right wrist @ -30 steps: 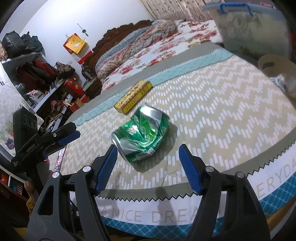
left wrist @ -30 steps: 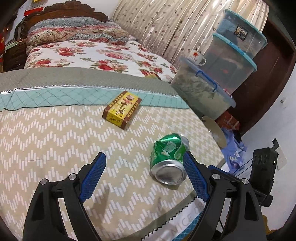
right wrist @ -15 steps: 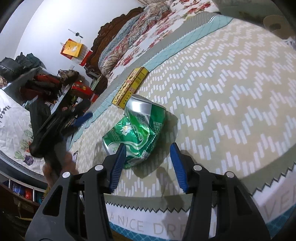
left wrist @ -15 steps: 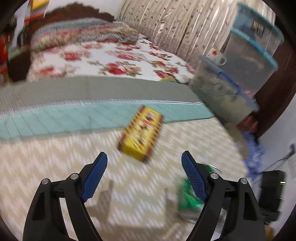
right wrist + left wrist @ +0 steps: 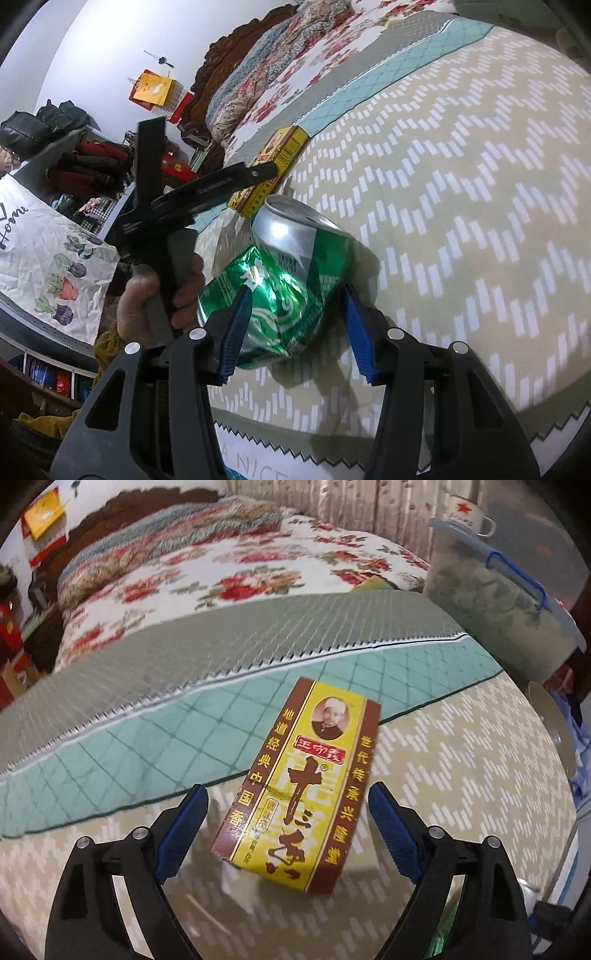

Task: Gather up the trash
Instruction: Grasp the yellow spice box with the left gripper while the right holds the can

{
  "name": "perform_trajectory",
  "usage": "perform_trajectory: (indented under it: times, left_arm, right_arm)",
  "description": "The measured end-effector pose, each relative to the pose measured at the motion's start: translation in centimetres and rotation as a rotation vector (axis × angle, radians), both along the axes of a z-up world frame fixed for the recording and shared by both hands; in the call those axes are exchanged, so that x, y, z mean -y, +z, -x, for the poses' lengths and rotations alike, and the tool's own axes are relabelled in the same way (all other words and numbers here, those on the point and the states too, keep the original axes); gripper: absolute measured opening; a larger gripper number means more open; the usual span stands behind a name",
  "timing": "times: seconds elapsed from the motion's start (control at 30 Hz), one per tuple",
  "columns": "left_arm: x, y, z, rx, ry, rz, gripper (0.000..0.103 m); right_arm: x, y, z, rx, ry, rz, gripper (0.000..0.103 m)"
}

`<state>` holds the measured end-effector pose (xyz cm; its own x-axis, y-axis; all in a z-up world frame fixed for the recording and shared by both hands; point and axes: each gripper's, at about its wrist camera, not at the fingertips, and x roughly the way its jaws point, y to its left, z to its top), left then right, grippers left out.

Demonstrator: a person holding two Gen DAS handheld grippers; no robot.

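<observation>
While the left gripper (image 5: 286, 827) hangs low over the chevron-patterned beige bedspread (image 5: 461, 775), its blue-padded fingers (image 5: 181, 830) stand wide apart on either side of a flat yellow-and-brown cardboard box printed with Chinese characters (image 5: 303, 786). That box lies flat on the spread, its far end reaching onto the teal quilted band (image 5: 147, 746), and neither pad touches it. Beyond the band lie a grey quilted strip and a floral red-and-white blanket (image 5: 221, 579). To the right stands a clear plastic storage tub with a blue clip (image 5: 498, 602), and a white enamel mug with a red star (image 5: 467, 515) sits on its lid.

From the right wrist view, the right gripper (image 5: 297, 330) has its blue pads at the two sides of a crushed green aluminium drink can (image 5: 280, 288), which lies on its side near the spread's zigzag-edged hem. The left pad presses the dented wall; the right pad sits at the can's edge, though contact there cannot be told. Behind the can, the left gripper (image 5: 258, 171) reaches to the box (image 5: 280, 155), held in a bare hand (image 5: 155, 299).
</observation>
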<state>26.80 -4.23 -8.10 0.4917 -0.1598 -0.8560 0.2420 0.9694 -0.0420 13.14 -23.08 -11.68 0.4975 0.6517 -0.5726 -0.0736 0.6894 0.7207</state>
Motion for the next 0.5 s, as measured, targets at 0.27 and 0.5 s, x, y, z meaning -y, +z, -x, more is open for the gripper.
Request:
perform_trajectory:
  times: [0.27, 0.5]
  left_arm:
    - [-0.9, 0.6, 1.4, 0.06, 0.003, 0.015, 0.065]
    - [-3.6, 3.4, 6.3, 0.093, 0.029, 0.118, 0.063]
  right_arm:
    - [-0.8, -0.4, -1.4, -0.006, 0.004, -0.025, 0.029]
    - [0.1, 0.6, -0.4, 0.024, -0.025, -0.021, 0.024]
